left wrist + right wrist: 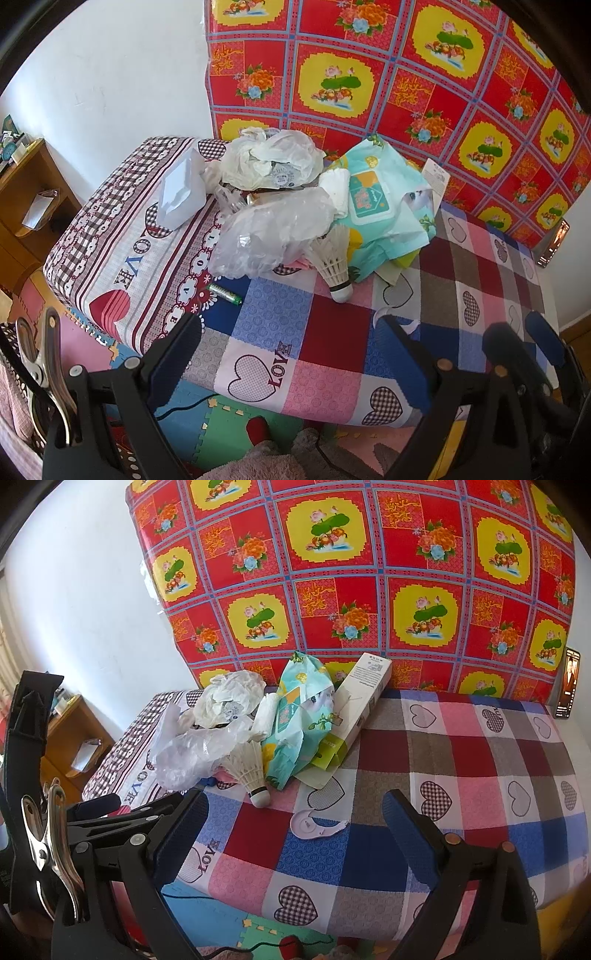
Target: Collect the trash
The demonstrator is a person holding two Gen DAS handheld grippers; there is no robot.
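Hovering above the near edge of the bed (480, 258), the left tongs (291, 332) stand spread and pinch nothing; the right tongs (295, 808) are likewise spread wide and bare, and in the left wrist view they show at the lower right (517, 332). The bed wears a patchwork sheet with hearts and the word LOVE. Trash lies heaped at its far side, before a red floral cloth (369, 572) hung on the wall. A crumpled white plastic bag (273, 158) sits farthest, with a clear plastic bag (273, 236) nearer and just in front of it. A shuttlecock (334, 266) lies beside the clear bag, cork end toward the near edge. Right of it is a teal wet-wipe packet (373, 199), and a long white and green carton (354, 716) leans against the packet's right side. A green battery (224, 293) lies on the sheet, near and left of the shuttlecock. A white tissue pack (183, 192) stands at the left of the heap. A small white plastic piece (314, 825) rests on the sheet between the right tongs' fingers and the shuttlecock. A phone (569, 683) stands at the far right.
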